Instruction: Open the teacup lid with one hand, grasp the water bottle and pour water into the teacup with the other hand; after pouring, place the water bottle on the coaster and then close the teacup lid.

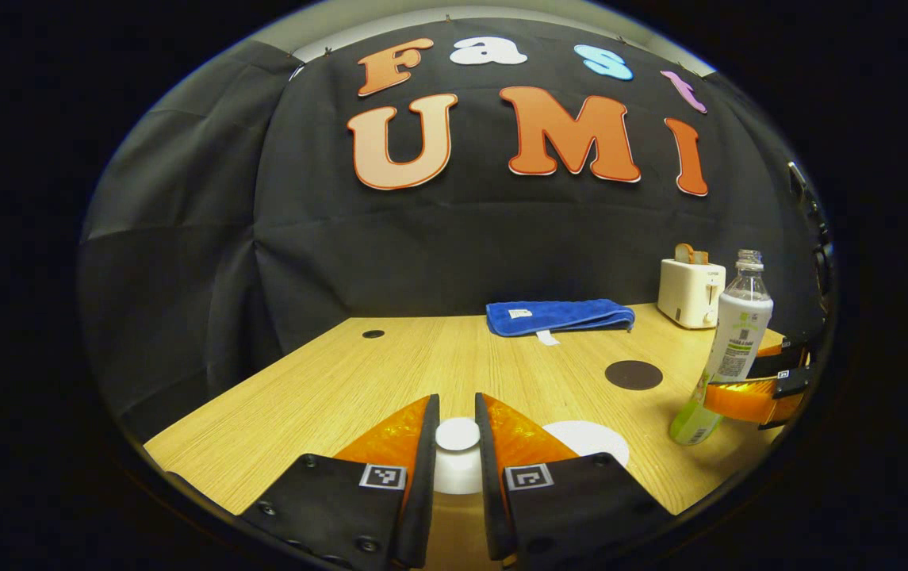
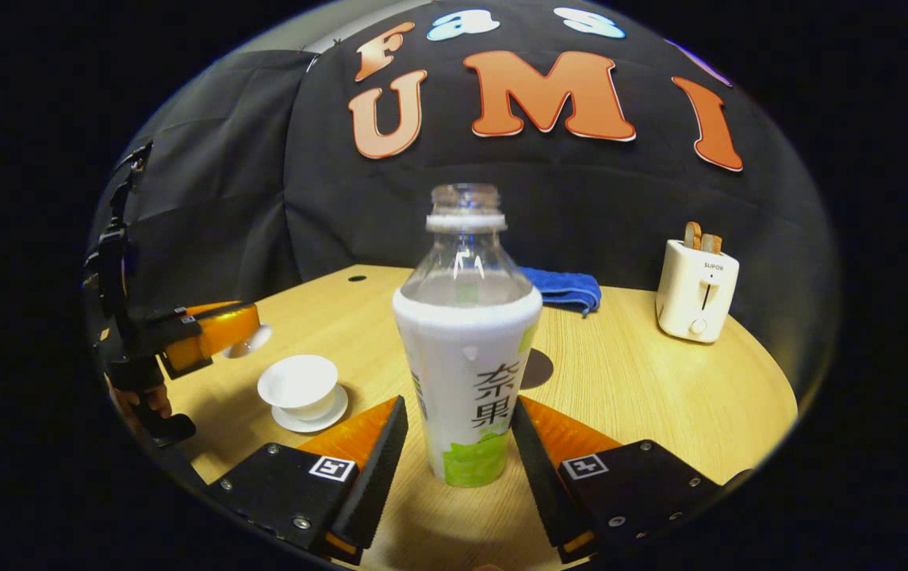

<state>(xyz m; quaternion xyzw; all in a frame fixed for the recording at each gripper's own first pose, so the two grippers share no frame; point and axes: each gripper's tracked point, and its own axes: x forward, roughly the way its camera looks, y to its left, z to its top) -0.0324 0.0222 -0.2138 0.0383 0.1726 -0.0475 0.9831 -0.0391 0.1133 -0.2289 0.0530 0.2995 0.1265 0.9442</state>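
The white teacup lid (image 1: 457, 456) is held by its knob between the fingers of my left gripper (image 1: 456, 400), which is shut on it. Seen from the right gripper view, that left gripper (image 2: 247, 331) holds the lid (image 2: 254, 341) up and to the left of the open white teacup (image 2: 299, 382) on its saucer (image 2: 319, 418). My right gripper (image 2: 459, 403) is shut on the lower body of the uncapped water bottle (image 2: 465, 333), which stands upright. The dark round coaster (image 2: 539, 369) lies just behind the bottle. In the left gripper view the bottle (image 1: 731, 341) is at the right, with the coaster (image 1: 634, 374) to its left.
A blue folded towel (image 1: 558, 316) lies at the back of the wooden table (image 1: 342, 388). A cream toaster (image 2: 695, 300) with bread in it stands at the back right. A small hole (image 1: 373, 334) sits in the far left of the tabletop.
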